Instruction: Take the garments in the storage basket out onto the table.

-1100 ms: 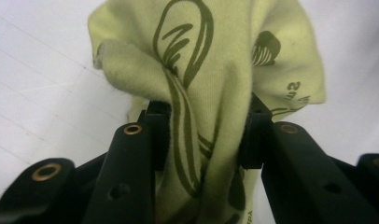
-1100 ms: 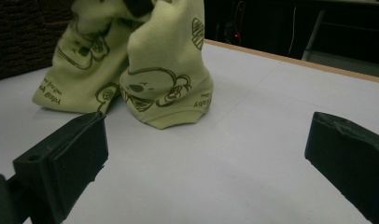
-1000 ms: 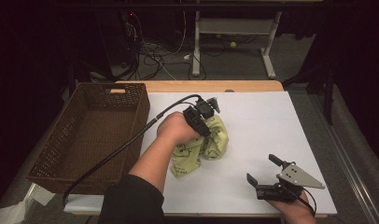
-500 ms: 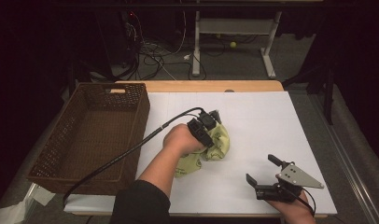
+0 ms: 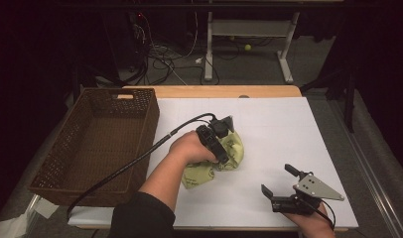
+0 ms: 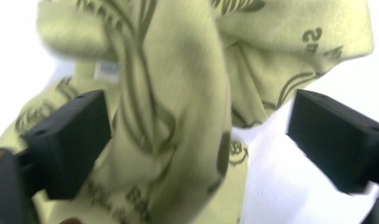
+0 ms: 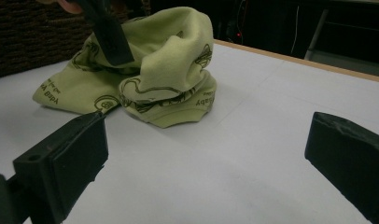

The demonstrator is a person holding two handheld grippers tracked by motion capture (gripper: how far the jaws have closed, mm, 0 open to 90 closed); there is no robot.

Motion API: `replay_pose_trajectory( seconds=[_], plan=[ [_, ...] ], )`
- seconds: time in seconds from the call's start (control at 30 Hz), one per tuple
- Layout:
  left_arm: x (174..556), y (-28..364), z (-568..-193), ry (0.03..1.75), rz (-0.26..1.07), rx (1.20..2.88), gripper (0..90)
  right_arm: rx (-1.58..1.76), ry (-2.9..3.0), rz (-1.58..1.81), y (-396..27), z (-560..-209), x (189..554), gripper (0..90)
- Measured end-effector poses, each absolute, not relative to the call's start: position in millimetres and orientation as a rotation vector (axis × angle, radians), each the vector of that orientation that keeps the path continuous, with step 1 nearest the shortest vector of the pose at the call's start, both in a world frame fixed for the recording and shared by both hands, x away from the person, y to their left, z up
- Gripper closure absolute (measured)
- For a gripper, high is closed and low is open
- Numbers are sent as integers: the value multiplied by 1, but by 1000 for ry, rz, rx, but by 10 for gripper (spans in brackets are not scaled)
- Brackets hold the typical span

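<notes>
A person's left gripper (image 5: 224, 144) hangs over a crumpled pale-green printed cloth (image 5: 217, 163) on the white table (image 5: 289, 129), just right of the wicker basket (image 5: 95, 144); its jaws have just been opening, a raised fold standing loose between them. The right gripper (image 5: 279, 186) rests spread and empty, right of the basket and well apart from the cloth. Judged from here, the slack fold could snag a pad and drag as the hand lifts.

Table (image 5: 289, 129), white top, wooden far edge. On it: wicker basket (image 5: 98, 144) at left; crumpled green cloth (image 5: 224, 156) at centre, printed with dark motifs.
</notes>
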State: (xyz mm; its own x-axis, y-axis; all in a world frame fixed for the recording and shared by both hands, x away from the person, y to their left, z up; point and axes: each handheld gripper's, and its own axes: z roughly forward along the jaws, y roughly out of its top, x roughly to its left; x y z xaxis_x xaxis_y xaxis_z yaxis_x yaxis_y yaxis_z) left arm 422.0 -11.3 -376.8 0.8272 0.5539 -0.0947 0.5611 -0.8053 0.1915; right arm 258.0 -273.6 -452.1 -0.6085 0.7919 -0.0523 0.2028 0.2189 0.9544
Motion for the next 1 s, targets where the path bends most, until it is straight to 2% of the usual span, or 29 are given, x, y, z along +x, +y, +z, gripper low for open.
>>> replay_pose_trajectory(
  seconds=[0.07, 0.5, 1.0],
  plan=[
    [422, -8, -375, 890, -64, 2814, 0, 913, 1949, 1403, -274, -452, 258, 0],
    [408, 23, -361, 981, -38, 2805, 0, 916, 1950, 1403, -274, -452, 257, 1],
    [383, 58, -382, 1025, -91, 2804, 0, 917, 1950, 1392, -273, -452, 257, 0]
  ],
)
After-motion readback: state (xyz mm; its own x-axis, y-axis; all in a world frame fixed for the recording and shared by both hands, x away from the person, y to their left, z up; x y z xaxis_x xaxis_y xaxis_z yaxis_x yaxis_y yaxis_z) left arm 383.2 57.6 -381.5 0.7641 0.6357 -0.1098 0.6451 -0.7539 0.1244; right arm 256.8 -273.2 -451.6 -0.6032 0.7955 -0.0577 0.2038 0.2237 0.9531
